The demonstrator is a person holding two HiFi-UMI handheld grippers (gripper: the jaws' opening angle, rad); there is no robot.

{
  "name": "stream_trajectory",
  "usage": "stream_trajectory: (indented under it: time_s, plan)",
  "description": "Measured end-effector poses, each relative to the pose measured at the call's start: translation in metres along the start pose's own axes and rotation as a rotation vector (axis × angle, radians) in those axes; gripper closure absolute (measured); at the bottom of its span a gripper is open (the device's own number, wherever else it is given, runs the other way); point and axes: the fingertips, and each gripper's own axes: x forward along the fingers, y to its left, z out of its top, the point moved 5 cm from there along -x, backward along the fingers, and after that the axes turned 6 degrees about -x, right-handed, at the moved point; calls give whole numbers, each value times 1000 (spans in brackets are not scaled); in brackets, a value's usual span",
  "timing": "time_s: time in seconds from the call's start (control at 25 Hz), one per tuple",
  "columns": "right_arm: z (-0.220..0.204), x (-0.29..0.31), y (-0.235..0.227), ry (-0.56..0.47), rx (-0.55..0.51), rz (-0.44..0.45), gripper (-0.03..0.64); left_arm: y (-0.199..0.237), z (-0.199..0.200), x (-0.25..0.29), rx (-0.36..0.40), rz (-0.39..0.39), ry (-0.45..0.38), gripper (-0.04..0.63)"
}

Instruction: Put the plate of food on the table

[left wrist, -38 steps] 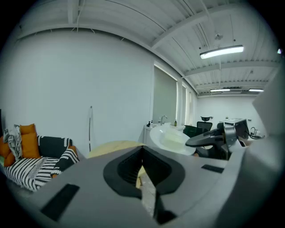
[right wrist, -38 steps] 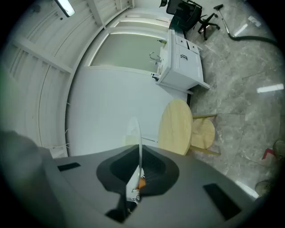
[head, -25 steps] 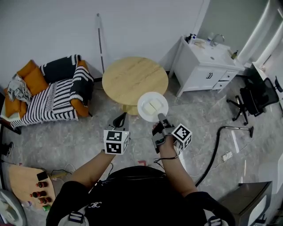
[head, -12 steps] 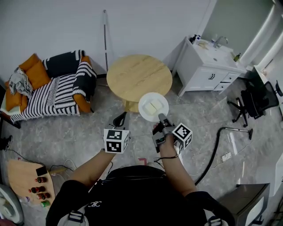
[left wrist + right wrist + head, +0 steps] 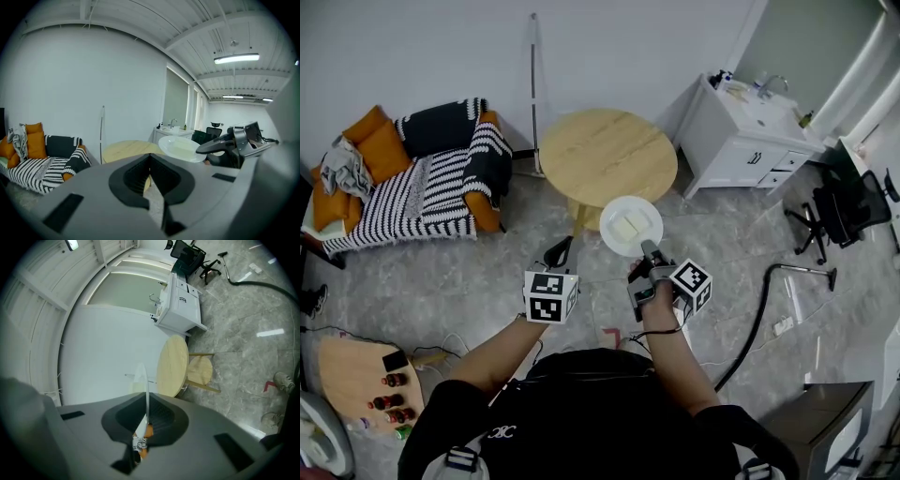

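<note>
A white plate with a pale yellow slab of food is held level above the floor, just short of the near edge of the round wooden table. My right gripper is shut on the plate's near rim. In the right gripper view the plate shows edge-on between the jaws, with the table beyond. My left gripper hovers to the left of the plate, shut and holding nothing. The left gripper view shows the plate and the right gripper to the right.
An orange sofa with a striped blanket stands at the left. A white vanity cabinet with a sink is at the back right, a black office chair beyond it. A black hose lies on the floor. A pole leans on the wall.
The whole view has shifted toward the table, which now sits nearer and more to the right. The plate stays in the right gripper's grip, carried slightly forward.
</note>
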Motion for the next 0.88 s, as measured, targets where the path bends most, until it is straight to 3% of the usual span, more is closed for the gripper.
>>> stream_trajectory:
  time_s: [0.4,0.88]
  plan:
    - [-21,-4,7,-16,-7,-24,598,32,0,-13,-36,12,18,588]
    - [-21,14,2,-32,4,14,598,41,-3,-6,26,8,15,588]
